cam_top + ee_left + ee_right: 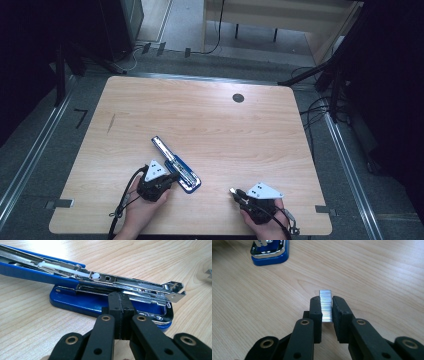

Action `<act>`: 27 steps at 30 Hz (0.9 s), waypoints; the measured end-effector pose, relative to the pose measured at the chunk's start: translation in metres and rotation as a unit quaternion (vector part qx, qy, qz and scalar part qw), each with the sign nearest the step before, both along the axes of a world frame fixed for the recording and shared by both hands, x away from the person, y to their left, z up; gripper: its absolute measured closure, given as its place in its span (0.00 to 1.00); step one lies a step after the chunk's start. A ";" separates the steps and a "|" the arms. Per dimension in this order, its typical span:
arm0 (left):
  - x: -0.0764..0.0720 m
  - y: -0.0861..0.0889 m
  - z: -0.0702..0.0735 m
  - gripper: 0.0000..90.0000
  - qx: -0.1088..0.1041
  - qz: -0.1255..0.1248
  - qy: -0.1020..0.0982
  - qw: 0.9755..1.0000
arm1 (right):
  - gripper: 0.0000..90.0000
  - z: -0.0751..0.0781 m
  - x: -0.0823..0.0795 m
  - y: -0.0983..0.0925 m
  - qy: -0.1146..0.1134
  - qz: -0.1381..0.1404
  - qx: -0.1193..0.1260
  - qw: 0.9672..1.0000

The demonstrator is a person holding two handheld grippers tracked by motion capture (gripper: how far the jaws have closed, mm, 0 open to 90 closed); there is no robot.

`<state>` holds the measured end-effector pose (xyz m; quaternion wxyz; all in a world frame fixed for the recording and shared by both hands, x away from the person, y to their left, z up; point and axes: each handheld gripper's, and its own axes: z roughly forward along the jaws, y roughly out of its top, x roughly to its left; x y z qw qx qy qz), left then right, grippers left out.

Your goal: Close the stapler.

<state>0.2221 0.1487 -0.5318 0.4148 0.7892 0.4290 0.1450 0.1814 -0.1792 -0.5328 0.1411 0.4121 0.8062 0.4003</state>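
Right tongs (327,308) pinch a staple strip (326,305) (left tongs (122,305) closed, touching the stapler (82,287)).

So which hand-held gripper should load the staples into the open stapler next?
The right hand-held gripper, most likely: it already pinches the strip of staples between its pads. The left hand-held gripper is shut with nothing between its jaws, resting against the open blue stapler, so it seems better placed to steady it.
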 end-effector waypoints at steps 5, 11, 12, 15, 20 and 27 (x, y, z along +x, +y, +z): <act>0.000 0.000 0.000 1.00 0.003 0.000 -0.002 1.000 | 0.89 0.005 0.003 0.003 -0.002 0.001 0.007 1.000; 0.000 0.000 0.000 1.00 0.002 0.000 -0.001 1.000 | 0.89 0.015 0.009 0.006 -0.006 0.002 0.017 1.000; 0.000 0.000 0.000 1.00 0.002 0.000 -0.001 1.000 | 0.89 0.018 0.010 0.007 -0.006 0.001 0.018 1.000; 0.000 0.000 0.000 1.00 0.003 0.000 -0.002 1.000 | 0.89 0.023 0.012 0.009 -0.006 0.004 0.027 1.000; 0.000 -0.001 0.000 1.00 0.004 0.000 -0.002 1.000 | 0.89 0.030 0.014 0.018 -0.016 0.018 0.021 0.999; -0.001 -0.001 0.000 1.00 0.004 0.000 -0.002 1.000 | 0.89 0.037 0.019 0.030 -0.019 0.025 0.023 0.999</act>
